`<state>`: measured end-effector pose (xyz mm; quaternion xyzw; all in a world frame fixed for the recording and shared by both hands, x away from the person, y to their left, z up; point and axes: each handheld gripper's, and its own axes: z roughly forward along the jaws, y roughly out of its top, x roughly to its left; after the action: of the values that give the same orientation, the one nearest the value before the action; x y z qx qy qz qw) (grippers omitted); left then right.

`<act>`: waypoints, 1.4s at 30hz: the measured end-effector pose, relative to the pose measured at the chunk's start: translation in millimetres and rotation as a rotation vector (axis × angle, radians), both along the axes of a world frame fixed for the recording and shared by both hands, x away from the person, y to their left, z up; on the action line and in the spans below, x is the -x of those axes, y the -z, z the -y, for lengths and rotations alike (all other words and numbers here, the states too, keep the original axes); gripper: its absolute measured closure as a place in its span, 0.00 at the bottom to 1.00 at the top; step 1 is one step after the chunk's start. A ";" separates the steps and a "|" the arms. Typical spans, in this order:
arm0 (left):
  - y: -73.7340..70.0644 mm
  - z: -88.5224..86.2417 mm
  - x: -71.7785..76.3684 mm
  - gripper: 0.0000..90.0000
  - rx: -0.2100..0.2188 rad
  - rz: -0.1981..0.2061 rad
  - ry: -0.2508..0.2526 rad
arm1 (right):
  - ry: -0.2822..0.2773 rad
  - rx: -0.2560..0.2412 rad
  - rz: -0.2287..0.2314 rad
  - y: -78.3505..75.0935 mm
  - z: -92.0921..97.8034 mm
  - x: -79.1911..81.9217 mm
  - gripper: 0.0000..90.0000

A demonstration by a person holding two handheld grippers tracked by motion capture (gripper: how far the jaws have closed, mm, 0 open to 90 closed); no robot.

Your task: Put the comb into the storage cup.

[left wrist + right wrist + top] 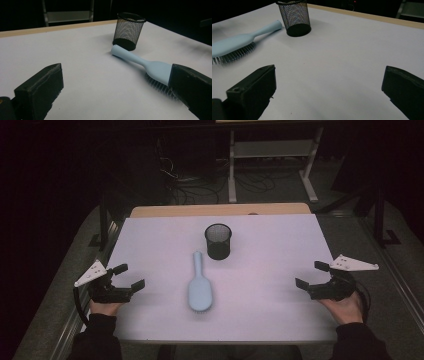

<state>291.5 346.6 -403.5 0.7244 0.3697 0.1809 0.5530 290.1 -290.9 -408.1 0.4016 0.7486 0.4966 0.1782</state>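
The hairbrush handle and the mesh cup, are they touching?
Apart. The high view shows a strip of white table between the hairbrush handle tip and the mesh cup.

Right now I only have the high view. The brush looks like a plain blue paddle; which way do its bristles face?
Observer: Down. The left gripper view shows the hairbrush's dark bristles resting on the table.
Operator: Anything inside the mesh cup?
Observer: Through the mesh cup's wall in the right gripper view, nothing shows above its solid base.
Operator: Does the handle touch the cup?
Observer: No, a narrow gap separates them in the left gripper view.
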 end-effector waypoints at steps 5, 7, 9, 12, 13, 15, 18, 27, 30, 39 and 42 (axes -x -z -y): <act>-2.4 3.7 -2.9 0.00 -0.021 -0.013 0.023 | -0.004 0.009 -0.006 1.0 -1.1 -0.9 0.00; -3.3 5.4 -4.2 0.00 -0.031 -0.015 0.034 | -0.003 0.011 -0.005 1.1 -1.5 -0.7 0.00; -4.7 7.3 -5.5 0.00 -0.047 -0.019 0.043 | -0.002 0.010 -0.004 1.2 -1.5 -0.7 0.00; -6.8 9.2 -7.2 0.00 -0.053 -0.021 0.052 | -0.002 0.012 -0.006 1.5 -1.6 -0.7 0.00; -7.5 10.1 -7.7 0.00 -0.053 -0.021 0.055 | -0.002 0.012 -0.006 1.5 -1.6 -0.7 0.00; -9.4 12.3 -8.8 0.00 -0.066 -0.023 0.064 | -0.002 0.012 -0.005 1.5 -1.7 -0.7 0.00; -12.2 15.8 -10.8 0.00 -0.075 -0.023 0.081 | -0.002 0.014 -0.005 1.6 -1.8 -0.7 0.00; -23.2 27.8 -17.9 0.00 -0.114 -0.017 0.118 | -0.004 0.014 -0.007 1.6 -1.8 -0.6 0.00; -26.0 30.8 -20.7 0.00 -0.119 -0.018 0.125 | -0.004 0.016 -0.009 1.7 -1.9 -0.6 0.00; -36.8 38.2 -28.5 0.00 -0.142 -0.017 0.152 | -0.007 0.016 -0.010 2.0 -2.1 -0.8 0.00; -41.2 39.2 -32.2 0.00 -0.146 -0.014 0.157 | -0.008 0.016 -0.010 2.1 -2.2 -0.8 0.00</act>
<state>323.7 307.5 -362.3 0.7906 0.3016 0.1586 0.5087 290.9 -288.7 -410.2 0.3997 0.7550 0.4891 0.1760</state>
